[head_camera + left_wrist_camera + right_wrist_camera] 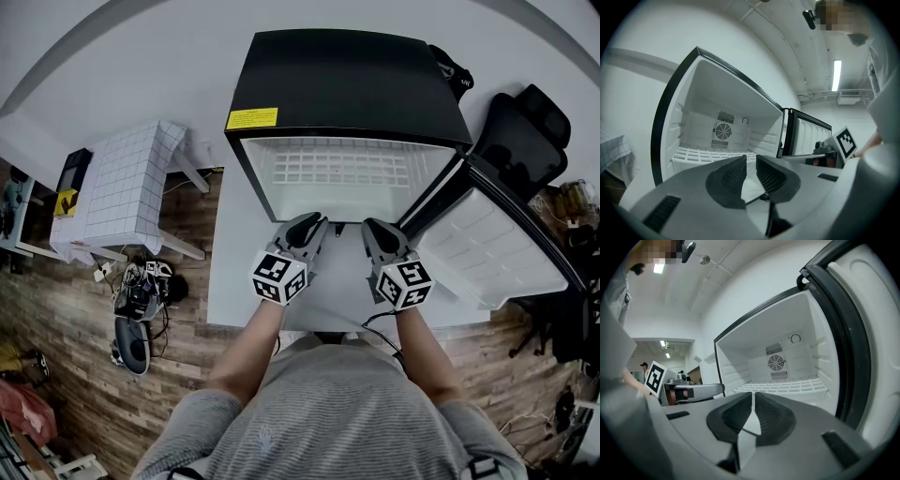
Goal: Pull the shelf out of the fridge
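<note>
The door [487,246] of the fridge [347,84] is wide open, so the shelf [342,171] inside can be reached. Just in front, the left hand-held gripper [312,223] is a little apart and the right hand-held gripper [373,227] is together. Both are empty.

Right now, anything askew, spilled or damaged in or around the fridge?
Nothing stands out. The black mini fridge sits squarely on the white table, with its door swung wide open. The white grid shelf lies flat inside, bare and intact. No spills visible.
</note>
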The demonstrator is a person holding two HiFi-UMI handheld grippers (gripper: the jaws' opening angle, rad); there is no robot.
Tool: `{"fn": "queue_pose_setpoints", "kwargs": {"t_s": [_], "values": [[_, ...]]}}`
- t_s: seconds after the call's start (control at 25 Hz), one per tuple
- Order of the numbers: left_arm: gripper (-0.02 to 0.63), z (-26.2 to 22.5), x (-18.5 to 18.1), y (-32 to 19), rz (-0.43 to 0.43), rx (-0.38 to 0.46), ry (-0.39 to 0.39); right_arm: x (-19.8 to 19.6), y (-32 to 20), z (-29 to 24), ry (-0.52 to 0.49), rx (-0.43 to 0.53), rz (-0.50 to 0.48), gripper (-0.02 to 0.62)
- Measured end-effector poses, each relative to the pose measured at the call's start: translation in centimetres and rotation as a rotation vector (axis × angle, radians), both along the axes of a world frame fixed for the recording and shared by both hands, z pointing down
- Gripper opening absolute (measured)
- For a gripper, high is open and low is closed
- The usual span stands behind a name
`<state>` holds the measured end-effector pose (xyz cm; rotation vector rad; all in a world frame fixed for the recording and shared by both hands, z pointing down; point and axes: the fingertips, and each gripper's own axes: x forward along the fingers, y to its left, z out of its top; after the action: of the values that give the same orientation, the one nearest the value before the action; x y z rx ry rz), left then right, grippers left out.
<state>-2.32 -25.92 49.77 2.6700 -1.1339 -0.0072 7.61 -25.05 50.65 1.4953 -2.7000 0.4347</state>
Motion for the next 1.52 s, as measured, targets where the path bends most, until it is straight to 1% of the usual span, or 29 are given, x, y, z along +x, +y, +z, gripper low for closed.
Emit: {"fn": "queue_pose_setpoints", "kwargs": {"t_s": [0.16, 0.36, 0.64, 0.88, 1.0, 1.12, 1.28, 1.4, 1.48, 1.52], "values": [[0.071, 0.6, 0.4, -0.4, -0.006, -0.039, 0.036, 0.2, -0.7, 0.3, -0.045, -0.028, 0.027, 0.012], [0.071, 1.0, 0.3, -1.2, -0.039, -0.078, 0.102, 0.1, -1.6, 0.8, -0.085, -0.06, 0.048, 0.014], [0.071, 1.8, -0.5, -2.5, -0.076, -0.115, 0.138, 0.8, -2.7, 1.9, -0.103, -0.1, 0.082, 0.014], [0.071, 2.3, -1.2, -3.5, -0.109, -0.154, 0.192, 1.4, -3.7, 2.3, -0.121, -0.117, 0.111, 0.014], [0.072, 2.7, -1.5, -3.9, -0.12, -0.166, 0.204, 1.8, -4.1, 2.5, -0.137, -0.126, 0.129, 0.015], [0.074, 2.9, -1.6, -4.2, -0.126, -0.176, 0.212, 2.1, -4.3, 2.8, -0.165, -0.142, 0.144, 0.021], [0.089, 3.2, -1.8, -4.7, -0.136, -0.188, 0.22, 2.3, -4.6, 3.1, -0.194, -0.152, 0.155, 0.082], [0.122, 3.4, -1.7, -5.0, -0.137, -0.179, 0.182, 2.4, -4.9, 3.4, -0.188, -0.155, 0.162, 0.103], [0.139, 3.5, -1.5, -5.2, -0.135, -0.17, 0.148, 2.5, -5.1, 3.5, -0.19, -0.158, 0.171, 0.105], [0.158, 3.6, -1.4, -5.3, -0.135, -0.168, 0.135, 2.6, -5.2, 3.5, -0.195, -0.159, 0.175, 0.106]]}}
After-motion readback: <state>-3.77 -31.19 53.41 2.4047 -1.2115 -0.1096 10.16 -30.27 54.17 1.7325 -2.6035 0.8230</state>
